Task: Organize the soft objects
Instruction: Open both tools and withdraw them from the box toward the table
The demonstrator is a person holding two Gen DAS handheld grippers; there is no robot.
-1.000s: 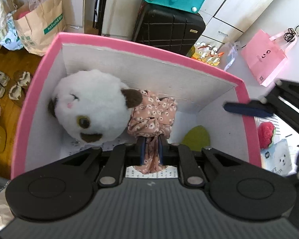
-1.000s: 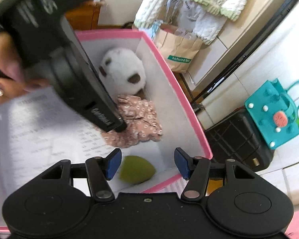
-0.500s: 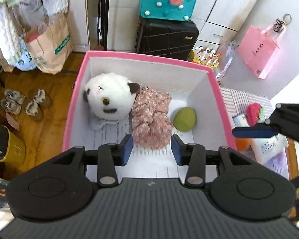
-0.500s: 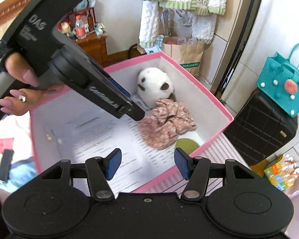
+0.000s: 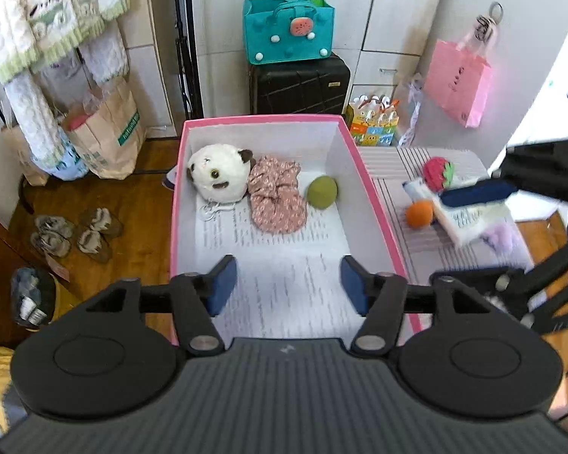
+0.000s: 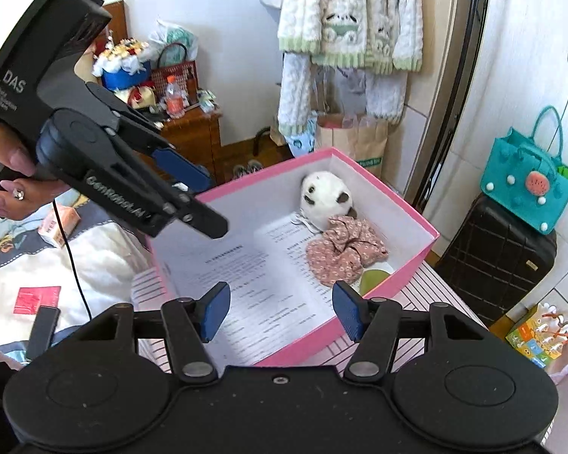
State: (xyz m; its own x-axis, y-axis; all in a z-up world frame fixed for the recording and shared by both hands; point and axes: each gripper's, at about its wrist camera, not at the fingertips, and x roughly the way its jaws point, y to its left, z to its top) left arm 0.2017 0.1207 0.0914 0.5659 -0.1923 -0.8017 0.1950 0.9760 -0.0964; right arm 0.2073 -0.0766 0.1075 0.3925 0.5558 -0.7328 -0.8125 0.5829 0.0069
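Note:
A pink box (image 5: 375, 196) (image 6: 405, 261) holds a white plush head (image 5: 217, 178) (image 6: 323, 198), a pink floral cloth (image 5: 276, 196) (image 6: 342, 251) and a green ball (image 5: 322, 192) (image 6: 373, 278), all at its far end. My left gripper (image 5: 288, 285) is open and empty, high above the box's near end. My right gripper (image 6: 280, 310) is open and empty beside the box. A red strawberry plush (image 5: 438, 168), an orange ball (image 5: 419, 214) and a lilac fluffy item (image 5: 501, 236) lie on the striped surface right of the box.
A white packet (image 5: 469, 219) lies by the orange ball. Printed paper (image 5: 284, 261) lines the box floor. A black suitcase (image 5: 299, 83) with a teal bag (image 5: 288, 30) stands behind. Paper bags (image 5: 106, 136) and shoes (image 5: 75, 230) are on the wooden floor, left.
My left gripper let go of the floral cloth, opened and rose back out of the box. My right gripper also pulled back and up, away from the box.

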